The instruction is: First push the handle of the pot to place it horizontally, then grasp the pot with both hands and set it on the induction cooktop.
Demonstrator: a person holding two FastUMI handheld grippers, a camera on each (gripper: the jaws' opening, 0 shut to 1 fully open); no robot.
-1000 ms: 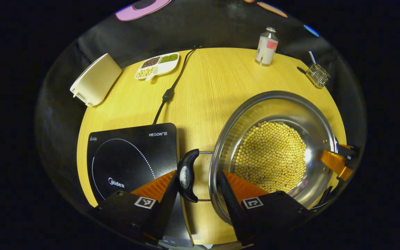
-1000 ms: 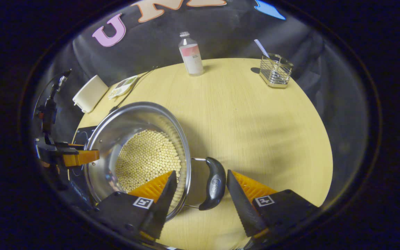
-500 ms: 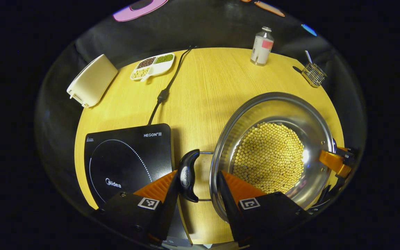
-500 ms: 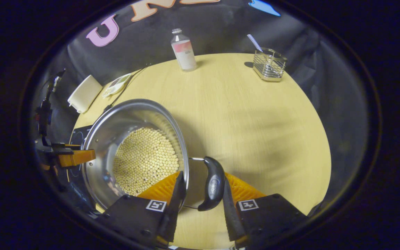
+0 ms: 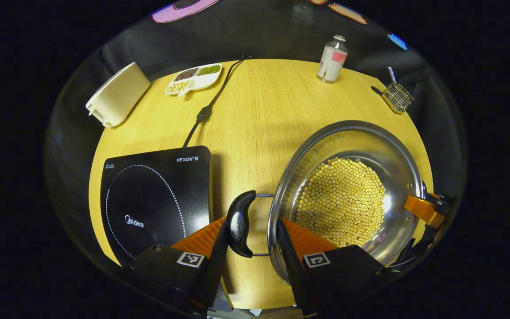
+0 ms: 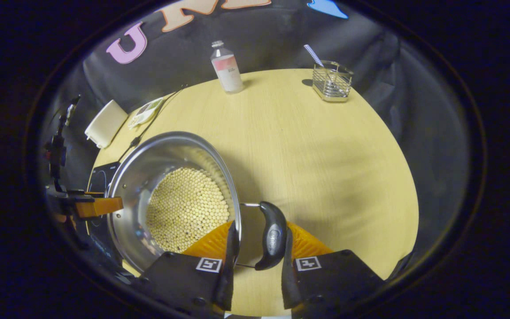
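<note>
Stainless steel pot (image 5: 348,195), wide and shallow, with a polished rim and a floor covered by a single layer of pale yellow beans (image 5: 341,201). A dark, curved handle (image 5: 239,223) stands out level from each side on two thin wire prongs; the second handle (image 6: 272,235) appears in the right gripper view. The pot sits over the round wooden tabletop (image 5: 259,115), just beside the black induction cooktop (image 5: 153,195) and not on it; whether its base touches the wood cannot be told.

Left gripper (image 5: 250,248): fingers straddle the near handle, one against its outer face, the other inside the pot rim, so it cannot be told whether both press on the handle. Right gripper (image 6: 255,261): fingers drawn close about the opposite handle, one touching its outer side, the other by the rim; a firm clamp cannot be confirmed.

Far side of the tabletop: cream appliance (image 5: 117,99), divided dish of seeds (image 5: 193,79), power cord (image 5: 213,104), bottle (image 5: 331,60), wire basket (image 5: 396,96).
</note>
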